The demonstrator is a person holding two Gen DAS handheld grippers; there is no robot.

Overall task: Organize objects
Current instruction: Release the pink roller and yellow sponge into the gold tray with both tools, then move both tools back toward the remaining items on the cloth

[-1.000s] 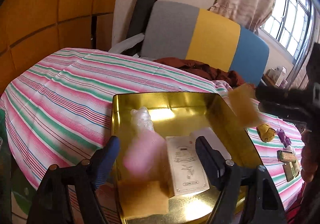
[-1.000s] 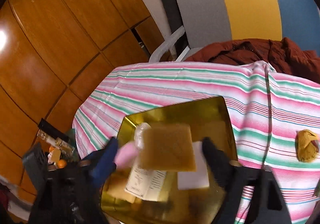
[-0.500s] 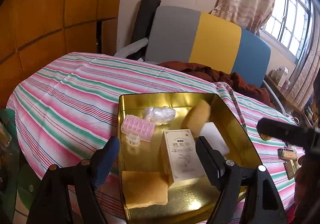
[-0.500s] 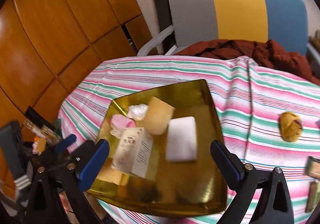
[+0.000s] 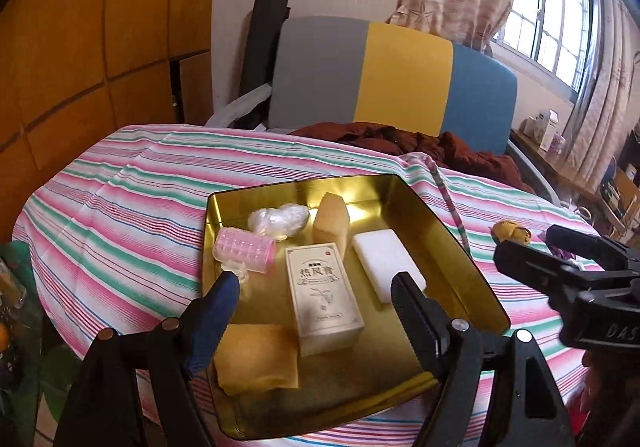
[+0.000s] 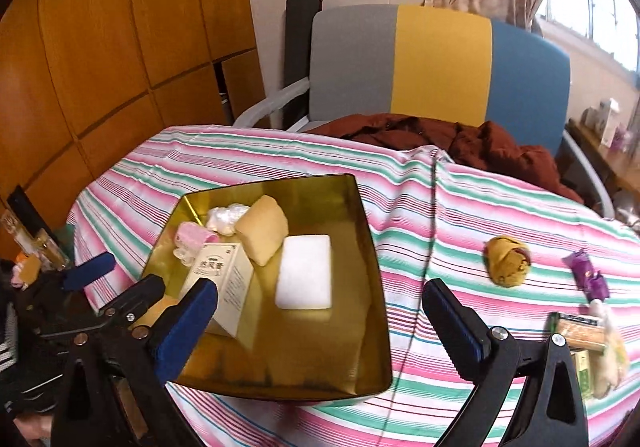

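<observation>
Left gripper (image 5: 316, 299): jaws spread wide with nothing between them, filling the lower part of the left wrist view, hovering over the near end of the tray.
Right gripper (image 6: 320, 307): fingers wide apart and empty, low in the right wrist view, above the tray's right rim and the cloth.
Gold tray (image 5: 448, 235): shallow, shiny, centre of both views, sitting on the striped tablecloth (image 5: 120, 207).
Cream box (image 5: 323, 297): printed carton, lying in the tray's middle, lengthwise toward the camera.
White block (image 5: 386, 263): flat, just right of the box.
Tan sponge (image 5: 331, 222): propped on edge behind the box, next to the white block.
Flat yellow sponge (image 5: 258, 357): lower left corner of the tray.
Pink roller (image 5: 245, 250): at the tray's left wall, a crumpled clear plastic wad (image 5: 278, 220) just behind it.
Yellow pouch (image 6: 507, 260): on the cloth, right of the tray, well apart from it.
Purple wrappers (image 6: 586, 274): right edge of the frame.
Small packets (image 6: 582, 335): lower right, beside the right finger.
Chair (image 6: 440, 63): grey, yellow and blue back, upper centre, a rust-brown garment (image 6: 460, 143) heaped on it.
</observation>
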